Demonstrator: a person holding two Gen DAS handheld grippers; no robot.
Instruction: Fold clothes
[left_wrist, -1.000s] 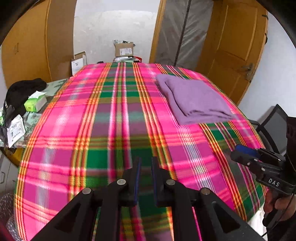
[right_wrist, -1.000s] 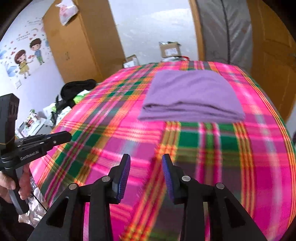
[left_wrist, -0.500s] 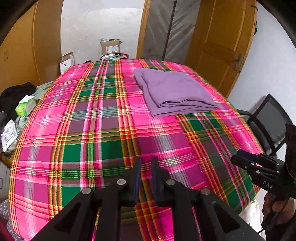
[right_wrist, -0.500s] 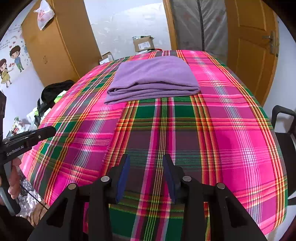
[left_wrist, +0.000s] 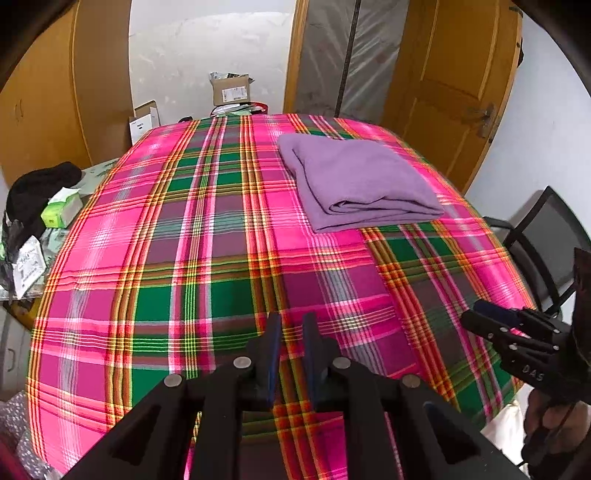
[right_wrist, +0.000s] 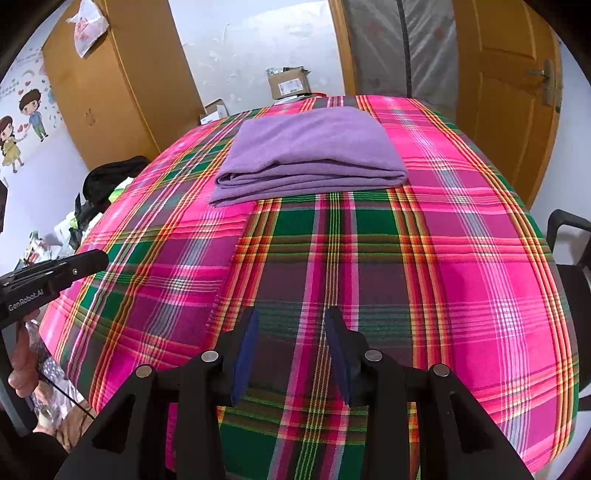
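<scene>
Left claw (left_wrist: 289, 325) hangs over the near edge of the plaid-covered bench (left_wrist: 207, 258), jaws a narrow slit apart, gripping nothing. Right claw (right_wrist: 291, 321) beside it, jaws parted wider, also empty. Far across the cloth lies the purple garment (right_wrist: 310, 151), folded flat, well apart from both.

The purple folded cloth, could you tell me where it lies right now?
The purple folded cloth lies on the far right part of the plaid-covered table, well beyond both claws, near the wooden door.

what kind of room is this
Likely a room in a home: a table under a plaid cloth, wooden doors, cartoon wall stickers, and a folded purple garment.
</scene>
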